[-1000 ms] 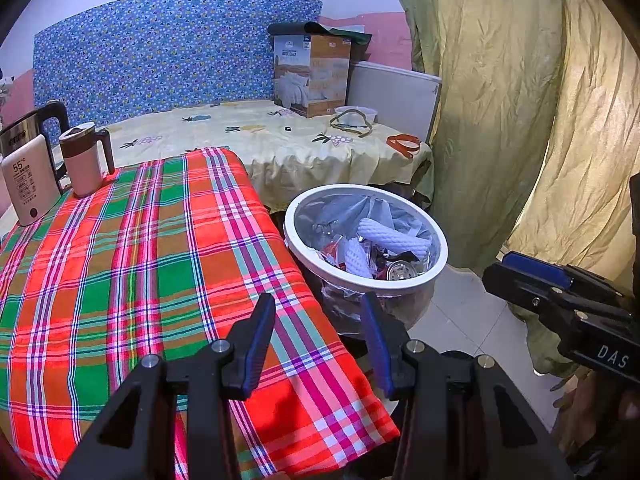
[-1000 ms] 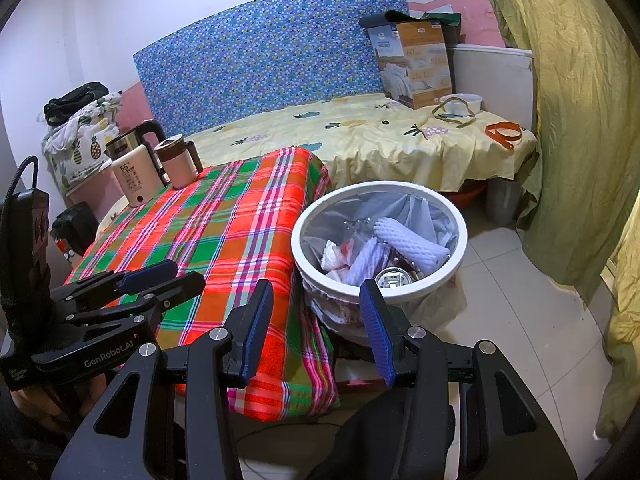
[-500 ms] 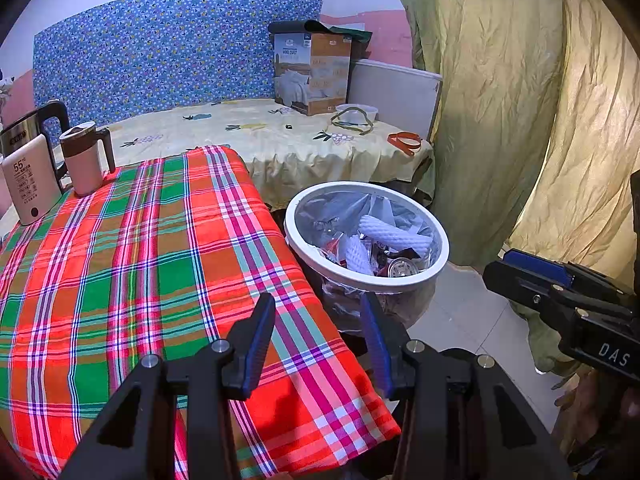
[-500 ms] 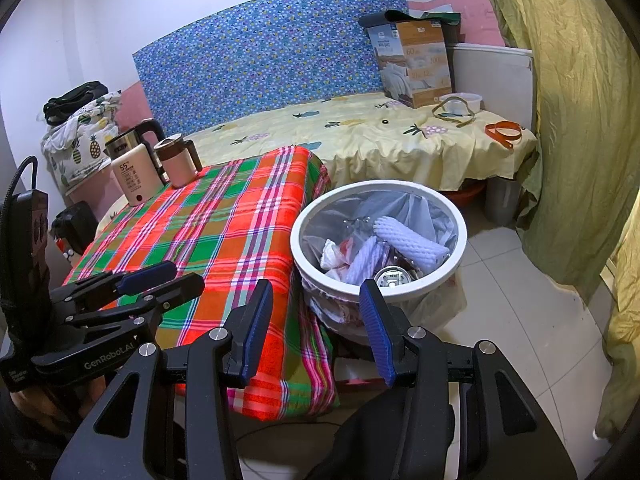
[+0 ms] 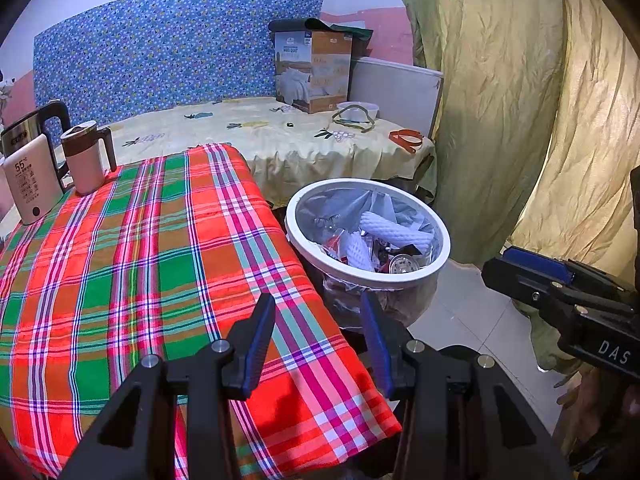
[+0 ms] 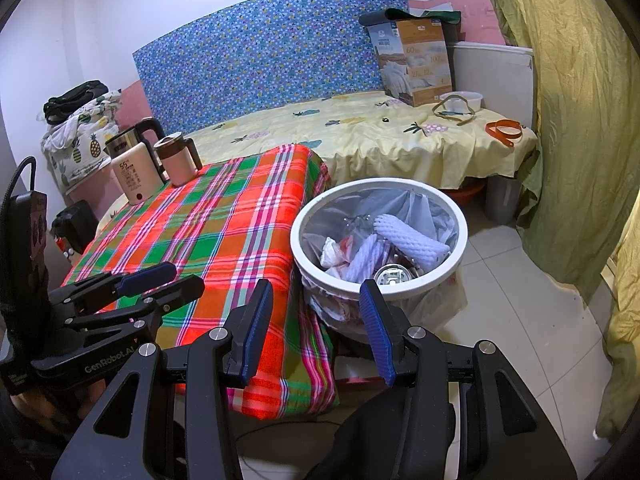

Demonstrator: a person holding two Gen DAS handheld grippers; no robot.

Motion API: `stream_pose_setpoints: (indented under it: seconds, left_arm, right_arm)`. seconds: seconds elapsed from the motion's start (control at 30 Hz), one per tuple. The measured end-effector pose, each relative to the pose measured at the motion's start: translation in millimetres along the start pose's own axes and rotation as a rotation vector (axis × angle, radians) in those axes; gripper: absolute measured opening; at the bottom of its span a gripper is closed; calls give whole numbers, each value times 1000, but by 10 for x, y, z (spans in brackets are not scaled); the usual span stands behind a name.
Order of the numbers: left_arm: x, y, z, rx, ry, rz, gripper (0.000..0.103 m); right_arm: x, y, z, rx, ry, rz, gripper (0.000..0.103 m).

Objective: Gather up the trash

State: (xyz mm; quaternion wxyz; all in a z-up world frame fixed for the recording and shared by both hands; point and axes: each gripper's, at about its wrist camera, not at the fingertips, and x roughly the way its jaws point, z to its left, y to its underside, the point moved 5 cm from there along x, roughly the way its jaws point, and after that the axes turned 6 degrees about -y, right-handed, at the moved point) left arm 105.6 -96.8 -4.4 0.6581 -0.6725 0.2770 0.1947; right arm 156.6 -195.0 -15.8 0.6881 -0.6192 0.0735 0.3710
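One white-rimmed trash bin (image 6: 378, 236) stands on the tiled floor (image 6: 532, 320), just beside the near right corner of the counter, lined with a clear bag. Inside it lie two white foam net sleeves (image 6: 410, 238), crumpled wrappers and a round metal can end (image 6: 392, 274). The counter is covered with a red and green plaid cloth (image 5: 140, 260) whose surface is bare toward the near edge. At its far left corner stand a pink mug with a brown handle (image 5: 86, 158), a white box-shaped device marked 55 (image 5: 28, 180) and a steel kettle (image 6: 132, 140) behind them. The left gripper (image 5: 316, 336) hangs over the near right corner of the counter, jaws parted with nothing between them. The right gripper (image 6: 316, 328) hovers beside it, facing the bin, jaws likewise released and empty. Beyond the counter is a bed with a yellow sheet (image 6: 360, 136), carrying a cardboard box (image 6: 416, 60) at its far edge. Green curtains (image 5: 500, 100) hang at the right.
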Motion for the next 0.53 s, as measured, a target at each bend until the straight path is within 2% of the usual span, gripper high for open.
stream_pose_setpoints:
  seconds: [0.53]
  left_arm:
    - [40, -8, -25, -15, -2, 13, 46]
  right_arm:
    - [-9, 16, 6, 2, 1, 3, 47]
